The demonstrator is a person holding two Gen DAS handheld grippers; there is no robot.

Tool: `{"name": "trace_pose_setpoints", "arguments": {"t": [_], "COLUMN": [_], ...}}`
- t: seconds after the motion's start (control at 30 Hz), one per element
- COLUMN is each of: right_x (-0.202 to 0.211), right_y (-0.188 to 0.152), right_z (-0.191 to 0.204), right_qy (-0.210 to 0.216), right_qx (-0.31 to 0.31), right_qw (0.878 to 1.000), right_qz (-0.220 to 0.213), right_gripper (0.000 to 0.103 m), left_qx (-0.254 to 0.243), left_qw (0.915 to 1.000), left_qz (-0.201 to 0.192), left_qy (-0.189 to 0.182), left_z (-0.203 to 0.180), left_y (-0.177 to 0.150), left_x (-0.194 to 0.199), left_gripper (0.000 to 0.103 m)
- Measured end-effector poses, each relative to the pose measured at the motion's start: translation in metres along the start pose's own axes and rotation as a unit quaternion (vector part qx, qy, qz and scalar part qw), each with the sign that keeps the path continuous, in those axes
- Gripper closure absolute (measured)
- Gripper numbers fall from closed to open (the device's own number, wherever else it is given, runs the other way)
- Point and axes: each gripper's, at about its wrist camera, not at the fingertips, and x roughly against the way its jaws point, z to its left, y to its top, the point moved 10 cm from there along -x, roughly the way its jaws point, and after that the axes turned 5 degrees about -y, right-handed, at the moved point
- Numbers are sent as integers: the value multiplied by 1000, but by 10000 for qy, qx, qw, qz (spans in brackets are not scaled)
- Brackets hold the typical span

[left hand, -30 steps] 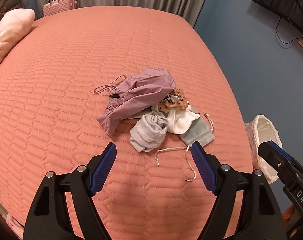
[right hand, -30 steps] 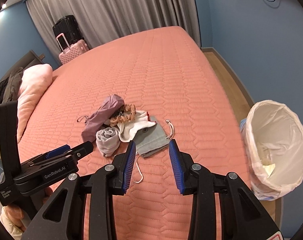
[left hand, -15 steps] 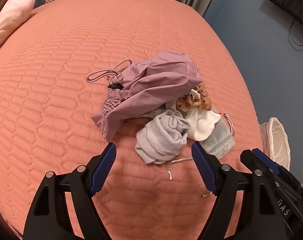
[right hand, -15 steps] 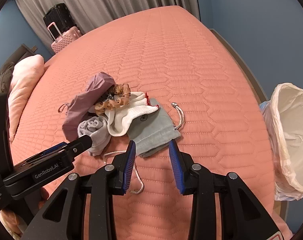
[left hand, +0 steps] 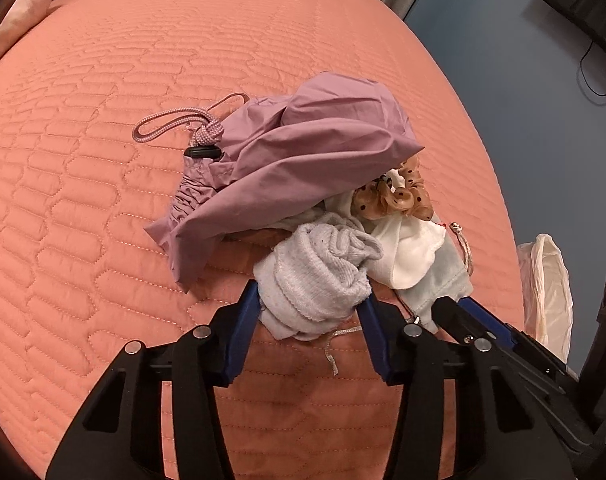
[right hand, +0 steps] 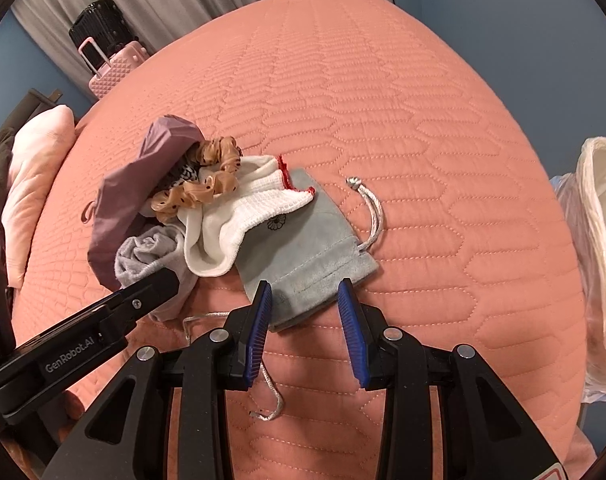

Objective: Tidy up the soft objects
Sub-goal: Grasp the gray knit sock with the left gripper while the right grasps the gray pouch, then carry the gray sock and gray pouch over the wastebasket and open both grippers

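A small pile of soft things lies on the salmon quilted bed (left hand: 183,60). It holds a mauve drawstring bag (left hand: 303,152), a dotted tan scrunchie (left hand: 399,196), a white sock (left hand: 407,248), a grey-green pouch (right hand: 311,240) with a silver cord, and a rolled grey sock (left hand: 319,272). My left gripper (left hand: 309,308) has both blue fingers pressed against the grey sock's sides. My right gripper (right hand: 305,300) is open, its fingers straddling the pouch's near edge. The left gripper's finger (right hand: 155,284) hides part of the grey sock (right hand: 147,252) in the right wrist view.
A bin with a white liner (right hand: 599,240) stands on the floor off the bed's right side. A pale pink pillow (right hand: 35,168) lies at the left. A pink suitcase (right hand: 115,68) and grey curtains are beyond the bed's far end.
Both grippers moved forward to the pile. The left gripper's fingers narrowed onto the grey sock. The right gripper kept its width and now reaches the pouch's edge.
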Motion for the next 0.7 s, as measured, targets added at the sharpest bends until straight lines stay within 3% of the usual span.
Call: {"name": "trace_pose_setpoints", "arguments": {"t": [0.17,0.23,0.33,0.7], "right_x": [-4,-5,-2,49], "right_y": [2,3,1,9], "right_z": [0,2,3,8], "right_qy": [54,87,132,290], "right_qx": [-25,17,69,205], "right_qw": [10000,9999,9999,9985], "right_qz": [20,56,48,-414], "right_gripper": [73,86,94,96], "left_qx": [3,1,22,-43], "left_qw": [10000,10000,10000,9997], "left_qz": [-13,-21,-40,-235], "left_qy": [-64,-44,-28,-60], "left_z": [-1,-3,-8,-21], "left_y": [1,1,1,-1], "left_x": [1,1,1,24], "left_gripper": [71,73,75,76]}}
